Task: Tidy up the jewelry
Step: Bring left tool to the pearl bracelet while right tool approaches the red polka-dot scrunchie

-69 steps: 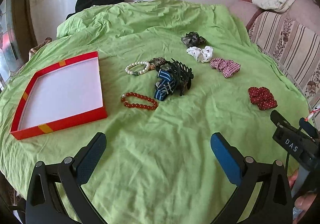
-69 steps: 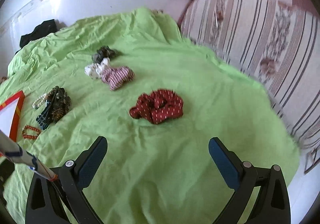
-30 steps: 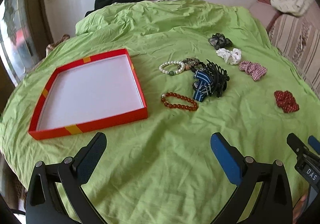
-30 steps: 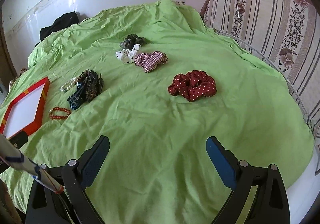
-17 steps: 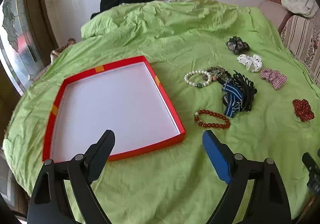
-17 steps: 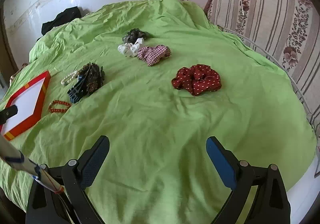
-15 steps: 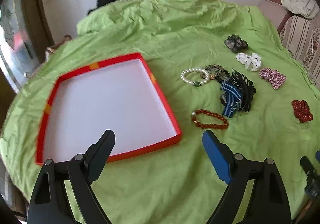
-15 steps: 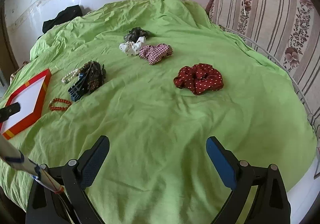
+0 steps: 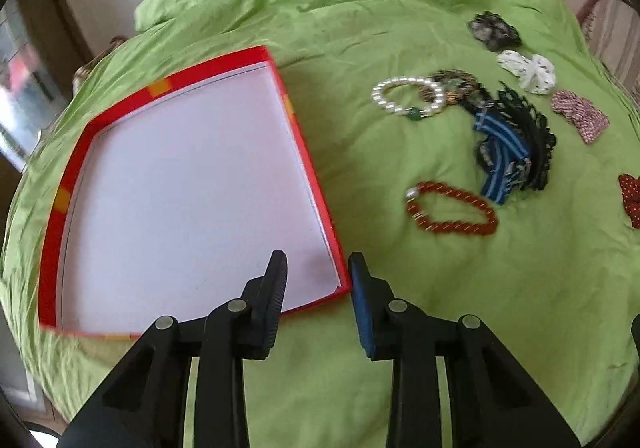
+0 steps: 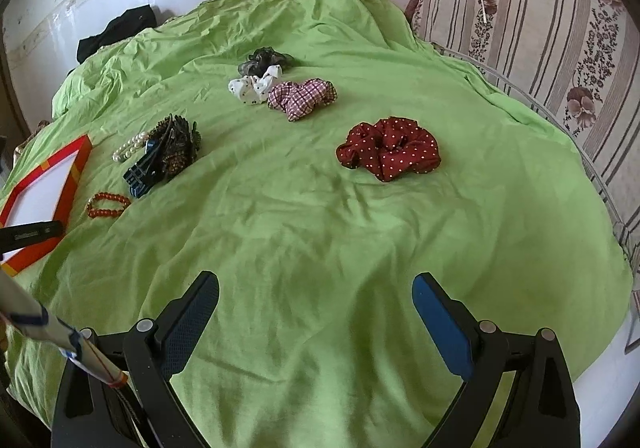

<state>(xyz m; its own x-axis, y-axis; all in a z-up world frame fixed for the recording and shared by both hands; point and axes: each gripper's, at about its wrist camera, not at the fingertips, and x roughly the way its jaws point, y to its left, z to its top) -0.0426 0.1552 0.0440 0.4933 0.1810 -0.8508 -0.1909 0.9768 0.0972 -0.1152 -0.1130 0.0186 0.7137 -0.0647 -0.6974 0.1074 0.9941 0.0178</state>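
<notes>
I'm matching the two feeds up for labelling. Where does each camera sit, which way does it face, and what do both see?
Left wrist: on the left gripper, looking down at the near right corner of the red tray; its narrowed fingers straddle that corner.
Right wrist: on the right gripper, wide open, facing across the green sheet toward the dotted red scrunchie.
Shared: tray, red bead bracelet, pearl bracelet.

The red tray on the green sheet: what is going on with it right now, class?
The left gripper straddles the near right corner of the empty red tray, its fingers narrowed around the rim; contact is unclear. The right gripper hangs open over bare sheet. The red bead bracelet, pearl bracelet and scrunchies lie outside the tray.
</notes>
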